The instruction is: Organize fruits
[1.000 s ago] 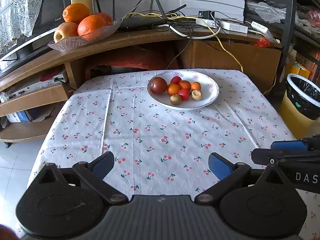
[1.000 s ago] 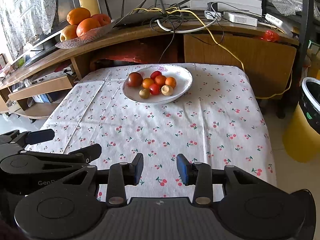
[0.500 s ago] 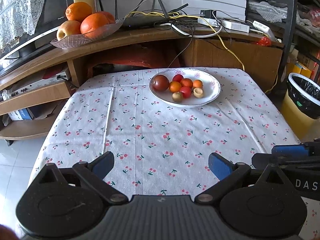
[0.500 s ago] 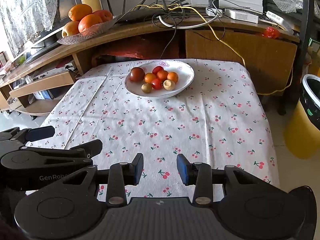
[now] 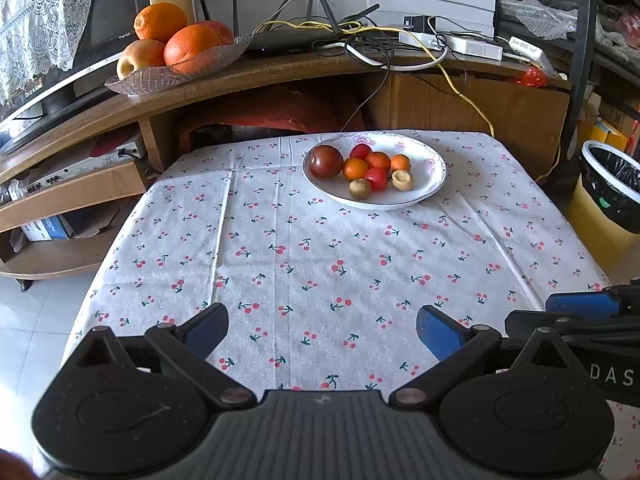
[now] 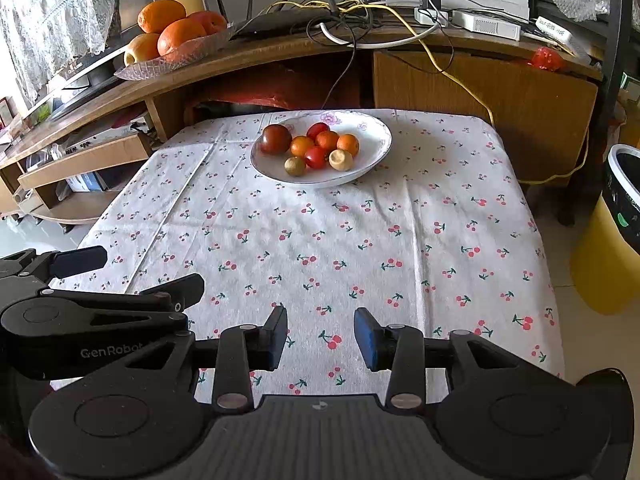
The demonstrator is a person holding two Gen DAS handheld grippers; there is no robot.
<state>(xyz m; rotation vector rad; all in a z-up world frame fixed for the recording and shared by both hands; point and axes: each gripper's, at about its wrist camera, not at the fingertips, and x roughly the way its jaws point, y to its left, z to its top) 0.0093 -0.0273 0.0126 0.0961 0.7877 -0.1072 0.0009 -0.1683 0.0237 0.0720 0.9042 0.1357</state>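
Observation:
A white floral plate (image 5: 428, 184) (image 6: 372, 160) sits at the far side of the cherry-print tablecloth (image 5: 320, 264) (image 6: 340, 240). It holds several small fruits: a dark red plum (image 5: 327, 161) (image 6: 276, 139), orange and red ones, and two brownish ones. My left gripper (image 5: 322, 330) hangs open and empty over the near table edge. To its right, the right gripper (image 6: 320, 334) is partly open, nothing between its fingers. Both are well short of the plate.
A glass dish (image 5: 176, 74) (image 6: 176, 58) of oranges and an apple rests on the wooden shelf behind, beside a router and tangled cables (image 5: 360, 40). A yellow bin with a black liner (image 5: 608, 200) (image 6: 616, 232) stands right of the table.
Both grippers have drawn back and risen a little, so the plate looks smaller and farther away. Neither jaw opening has changed.

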